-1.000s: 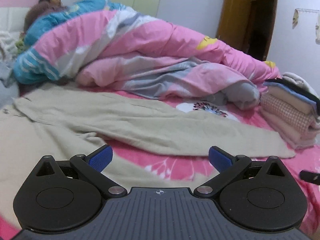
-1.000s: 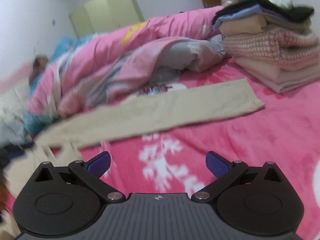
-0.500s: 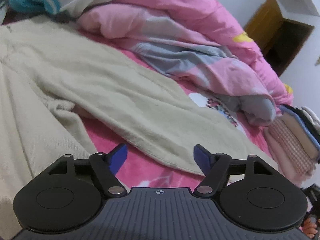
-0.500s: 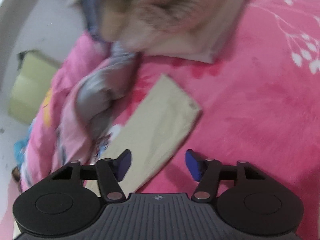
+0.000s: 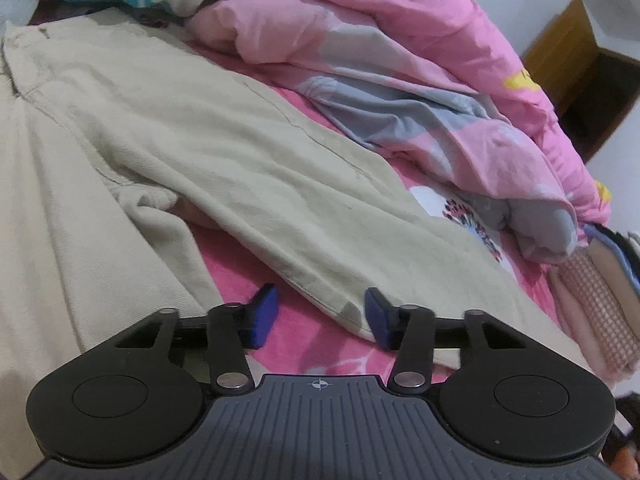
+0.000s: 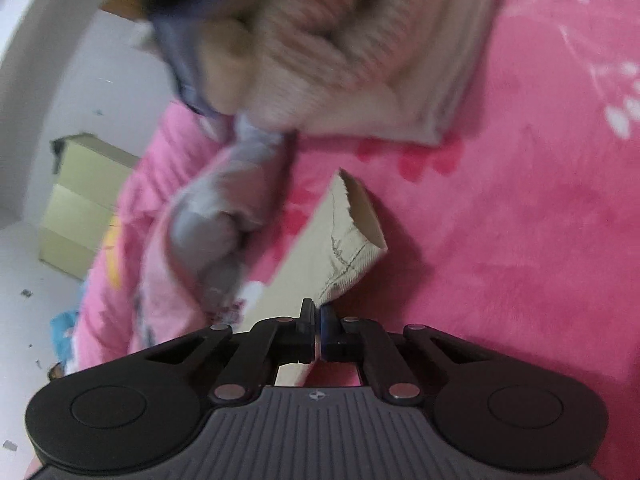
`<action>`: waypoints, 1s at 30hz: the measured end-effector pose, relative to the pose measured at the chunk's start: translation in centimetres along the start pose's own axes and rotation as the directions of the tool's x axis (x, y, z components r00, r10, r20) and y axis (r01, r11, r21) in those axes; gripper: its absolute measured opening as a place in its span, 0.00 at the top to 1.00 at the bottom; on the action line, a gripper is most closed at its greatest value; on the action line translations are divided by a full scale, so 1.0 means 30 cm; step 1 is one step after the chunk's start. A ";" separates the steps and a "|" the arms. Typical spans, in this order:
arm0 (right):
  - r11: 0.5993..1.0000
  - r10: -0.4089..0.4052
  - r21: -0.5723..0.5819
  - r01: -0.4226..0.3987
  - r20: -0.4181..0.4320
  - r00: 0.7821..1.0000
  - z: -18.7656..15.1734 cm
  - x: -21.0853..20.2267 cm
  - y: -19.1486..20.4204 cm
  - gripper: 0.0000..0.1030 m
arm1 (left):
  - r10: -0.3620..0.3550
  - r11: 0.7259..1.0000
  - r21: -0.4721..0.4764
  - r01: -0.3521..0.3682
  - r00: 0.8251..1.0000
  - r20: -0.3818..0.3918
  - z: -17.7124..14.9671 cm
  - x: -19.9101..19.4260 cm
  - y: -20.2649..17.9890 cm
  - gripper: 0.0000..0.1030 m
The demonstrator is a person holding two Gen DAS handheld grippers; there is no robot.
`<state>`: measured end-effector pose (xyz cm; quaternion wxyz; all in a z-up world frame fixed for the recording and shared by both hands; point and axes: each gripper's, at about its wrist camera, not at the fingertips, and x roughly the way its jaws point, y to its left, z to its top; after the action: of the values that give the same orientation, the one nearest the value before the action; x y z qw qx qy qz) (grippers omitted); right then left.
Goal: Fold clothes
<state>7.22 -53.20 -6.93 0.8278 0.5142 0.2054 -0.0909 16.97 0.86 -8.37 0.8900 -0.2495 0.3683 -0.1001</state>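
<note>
Spreading across a pink flowered bed, a pair of beige trousers is seen from the left wrist camera, with the waist at the far left and one leg running towards the lower right. The left tool is held low over the near edge of that leg. Its blue pads have just been closing and are now partly open, with the leg's edge and a strip of pink bed between them; the right-hand pad is at the cloth, but no grip is made. Behind the trousers a crumpled pink and grey quilt is heaped, and a pile of folded clothes is stacked at the far right.

From the right wrist camera, the quilt is seen at the left, blurred. The right tool is fully closed, and the hem end of the trouser leg is pinched between its pads, with the cuff puckered open. The folded clothes lie beyond, blurred.
</note>
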 end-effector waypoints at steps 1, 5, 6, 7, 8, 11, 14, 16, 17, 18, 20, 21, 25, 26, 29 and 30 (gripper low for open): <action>1.000 0.007 -0.009 -0.007 0.014 1.000 -0.013 -0.025 0.006 0.98 | -0.008 1.000 -0.003 0.008 1.000 -0.002 0.002 0.003 0.001 0.67; 0.999 -0.030 -0.010 0.030 0.019 0.999 -0.059 -0.048 -0.025 0.98 | -0.032 0.999 -0.039 0.031 0.999 -0.011 0.005 0.014 0.015 0.93; 1.000 -0.030 0.011 0.029 0.012 0.999 -0.057 -0.043 -0.034 0.98 | -0.037 0.998 -0.055 0.036 0.999 -0.011 0.007 0.016 0.021 0.96; 0.999 -0.015 0.031 0.015 0.012 1.000 -0.051 -0.047 -0.033 0.98 | -0.048 0.996 -0.074 0.047 0.999 -0.005 0.013 0.011 0.027 0.99; 0.999 0.011 0.032 -0.011 0.021 1.000 -0.038 -0.059 -0.018 0.98 | -0.064 0.993 -0.097 0.065 0.998 0.005 0.020 -0.002 0.032 0.99; 0.996 0.084 -0.022 -0.083 0.062 0.995 -0.004 -0.118 0.052 0.98 | -0.117 0.984 -0.128 0.123 0.992 0.047 0.035 -0.062 0.031 1.00; 0.994 0.102 -0.054 -0.098 0.076 0.992 0.007 -0.149 0.082 0.98 | -0.141 0.982 -0.118 0.148 0.988 0.069 0.032 -0.099 0.021 1.00; 0.997 0.052 -0.058 -0.049 0.060 0.997 0.001 -0.131 0.066 0.98 | -0.139 0.981 -0.133 0.144 0.989 0.045 0.021 -0.097 0.031 1.00; 0.999 0.033 -0.041 -0.031 0.041 0.999 -0.002 -0.122 0.051 0.98 | -0.136 0.979 -0.148 0.139 0.990 0.025 0.013 -0.093 0.041 1.00; 0.999 0.032 -0.029 -0.031 0.030 0.999 -0.002 -0.123 0.045 0.98 | -0.137 0.978 -0.160 0.137 0.990 0.012 0.006 -0.094 0.051 1.00; 0.998 0.047 -0.035 -0.046 0.029 0.998 0.000 -0.142 0.052 0.98 | -0.144 0.976 -0.165 0.143 0.990 0.008 -0.002 -0.113 0.065 1.00; 0.997 0.060 -0.055 -0.058 0.037 0.998 0.001 -0.159 0.065 0.98 | -0.145 0.977 -0.156 0.145 0.989 0.010 -0.003 -0.123 0.066 1.00; 0.993 0.023 -0.115 -0.021 0.019 1.000 -0.017 -0.188 0.063 0.98 | -0.111 0.988 -0.111 0.108 0.993 -0.025 -0.024 -0.112 0.072 1.00; 0.992 -0.015 -0.127 0.015 -0.005 1.000 -0.029 -0.180 0.043 0.98 | -0.099 0.990 -0.109 0.094 0.994 -0.041 -0.031 -0.100 0.078 1.00; 0.983 -0.121 -0.149 0.109 -0.077 0.990 -0.063 -0.162 -0.020 0.96 | -0.088 0.992 -0.100 0.081 0.994 -0.066 -0.044 -0.092 0.097 1.00; 0.982 -0.142 -0.136 0.127 -0.104 0.984 -0.067 -0.163 -0.044 0.95 | -0.094 0.992 -0.093 0.087 0.993 -0.068 -0.045 -0.099 0.101 0.99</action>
<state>1.84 -52.32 -6.66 0.8382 0.4488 0.2917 -0.1039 13.89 4.03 -8.96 0.8585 -0.3020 0.3927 -0.1325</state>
